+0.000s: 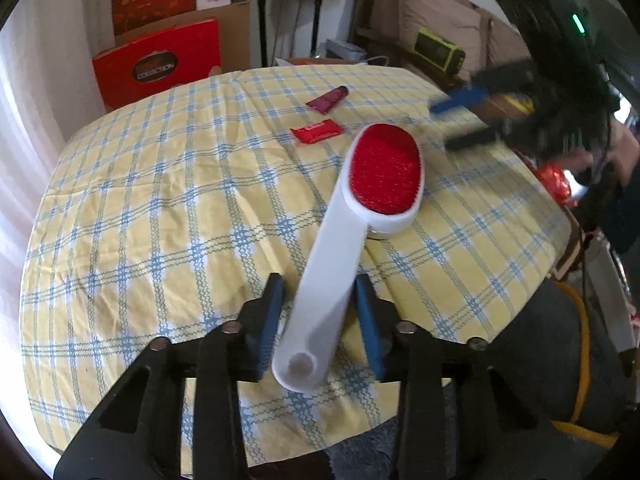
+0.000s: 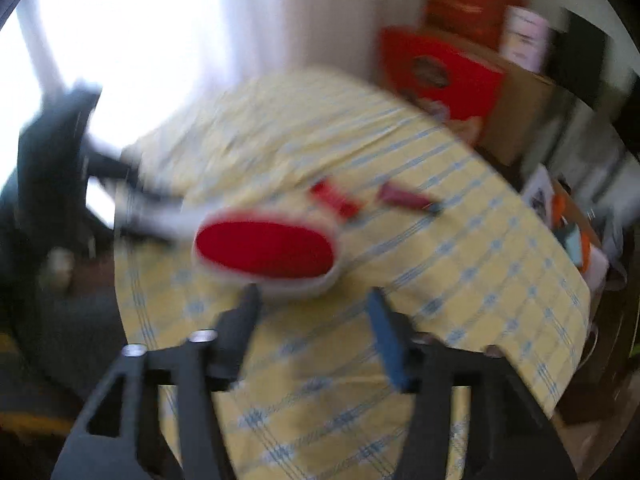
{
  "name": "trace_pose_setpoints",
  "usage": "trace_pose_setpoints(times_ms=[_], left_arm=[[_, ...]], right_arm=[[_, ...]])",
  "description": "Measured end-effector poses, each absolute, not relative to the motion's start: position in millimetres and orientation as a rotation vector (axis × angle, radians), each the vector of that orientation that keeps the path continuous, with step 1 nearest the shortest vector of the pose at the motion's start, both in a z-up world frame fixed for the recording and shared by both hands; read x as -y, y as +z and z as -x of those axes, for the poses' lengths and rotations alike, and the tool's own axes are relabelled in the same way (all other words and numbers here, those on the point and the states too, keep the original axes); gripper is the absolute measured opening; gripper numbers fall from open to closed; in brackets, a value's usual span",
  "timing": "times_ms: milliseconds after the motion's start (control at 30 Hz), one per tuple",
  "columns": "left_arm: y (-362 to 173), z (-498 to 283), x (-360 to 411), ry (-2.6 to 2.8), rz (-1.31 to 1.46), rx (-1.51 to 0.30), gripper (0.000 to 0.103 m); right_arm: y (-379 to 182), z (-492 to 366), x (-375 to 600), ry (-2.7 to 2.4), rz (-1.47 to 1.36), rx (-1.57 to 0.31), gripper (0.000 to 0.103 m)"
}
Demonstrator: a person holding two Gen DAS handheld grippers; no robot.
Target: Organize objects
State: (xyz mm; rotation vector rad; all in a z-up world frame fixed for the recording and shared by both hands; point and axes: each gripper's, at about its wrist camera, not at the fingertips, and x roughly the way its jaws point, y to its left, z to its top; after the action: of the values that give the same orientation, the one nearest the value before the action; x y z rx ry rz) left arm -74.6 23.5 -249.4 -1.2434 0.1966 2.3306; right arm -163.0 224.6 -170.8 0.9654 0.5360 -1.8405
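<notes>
my left gripper (image 1: 320, 312) has the white handle of the lint brush (image 1: 360, 200) between its blue pads (image 1: 370, 320). the right pad touches the handle, but at the left pad a small gap shows, so i cannot tell if it really grips. the brush's red head lies on the yellow checked cloth (image 1: 160, 200). beyond it lie a red packet (image 1: 318, 131) and a dark red tube (image 1: 328, 100). my right gripper (image 2: 316, 300) is open and empty, just beside the brush head, and its picture is blurred.
</notes>
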Motion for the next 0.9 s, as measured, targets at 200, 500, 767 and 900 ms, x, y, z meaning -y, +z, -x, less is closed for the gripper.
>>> trace_pose_setpoints(times_ms=[200, 500, 767, 900], left_arm=[[-248, 76, -24, 2.329, 1.263, -0.189, 0.032], [-247, 76, -5, 2.336, 1.316, -0.232, 0.042], [-246, 87, 30, 2.484, 1.342, -0.153, 0.042], [-242, 97, 52, 2.555, 1.351, 0.08, 0.053]], right_arm=[[-147, 181, -207, -2.014, -0.986, -0.415, 0.067], [-178, 197, -164, -1.967, -1.194, -0.524, 0.055], [-187, 170, -167, -1.797, -1.233, -0.514, 0.054], [-188, 146, -171, -1.733, -1.241, -0.622, 0.06]])
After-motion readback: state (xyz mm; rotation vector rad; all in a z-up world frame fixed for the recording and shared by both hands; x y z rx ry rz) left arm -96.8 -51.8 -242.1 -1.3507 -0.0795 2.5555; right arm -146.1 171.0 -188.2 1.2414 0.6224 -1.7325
